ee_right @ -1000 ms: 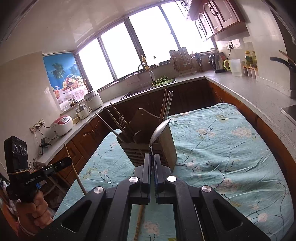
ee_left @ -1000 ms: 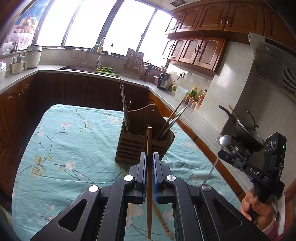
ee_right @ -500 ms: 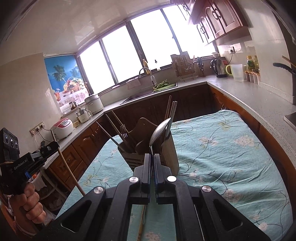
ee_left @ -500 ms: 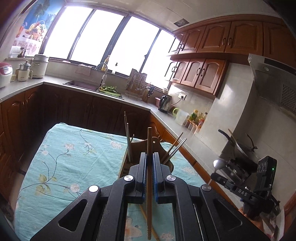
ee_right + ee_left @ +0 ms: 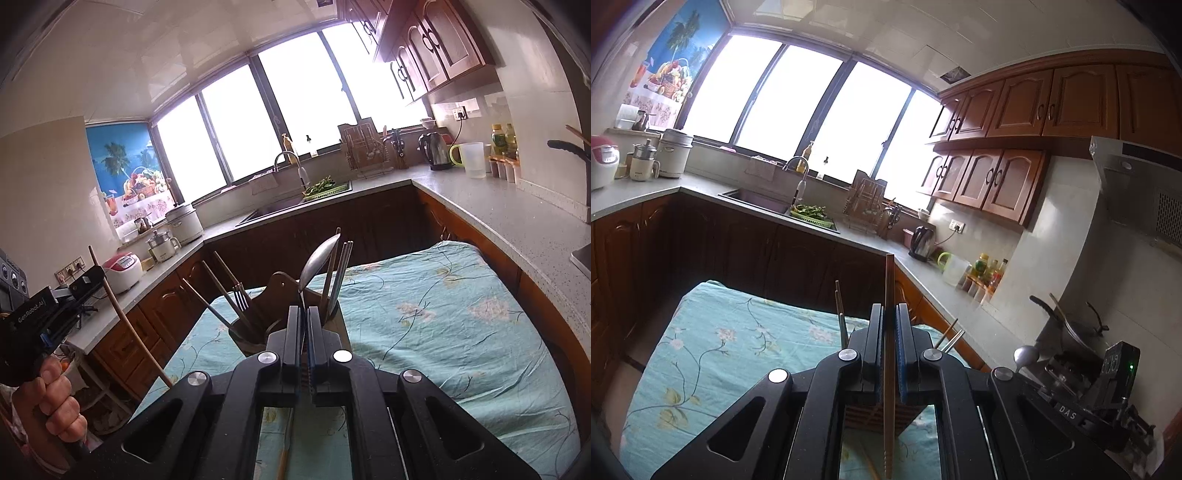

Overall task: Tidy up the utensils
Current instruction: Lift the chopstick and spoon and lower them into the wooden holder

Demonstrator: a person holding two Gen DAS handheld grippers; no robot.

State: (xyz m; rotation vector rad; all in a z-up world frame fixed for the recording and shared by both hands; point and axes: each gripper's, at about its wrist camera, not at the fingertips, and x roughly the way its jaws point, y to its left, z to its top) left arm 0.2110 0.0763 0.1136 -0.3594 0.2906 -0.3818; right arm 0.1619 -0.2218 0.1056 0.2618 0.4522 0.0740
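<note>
My left gripper (image 5: 889, 314) is shut on a wooden chopstick (image 5: 889, 280) held upright; it also shows in the right wrist view (image 5: 110, 295). My right gripper (image 5: 305, 314) is shut on a metal spoon (image 5: 317, 260), bowl up; it also shows in the left wrist view (image 5: 1025, 356). The wooden utensil holder (image 5: 255, 332) stands on the table just beyond both grippers. It holds chopsticks (image 5: 338, 273) and a fork (image 5: 240, 295). In the left wrist view the holder (image 5: 871, 413) is mostly hidden behind my fingers.
The table has a teal floral cloth (image 5: 443, 314). Another wooden chopstick (image 5: 870, 461) lies on it under the left gripper. Counters with a sink (image 5: 280, 206), kettle (image 5: 436, 151) and rice cooker (image 5: 122, 269) surround the table. A wok (image 5: 1067, 332) is at the right.
Both grippers have risen and tilted upward, each keeping its utensil. The holder has dropped lower in both views and is now largely behind the left fingers.
</note>
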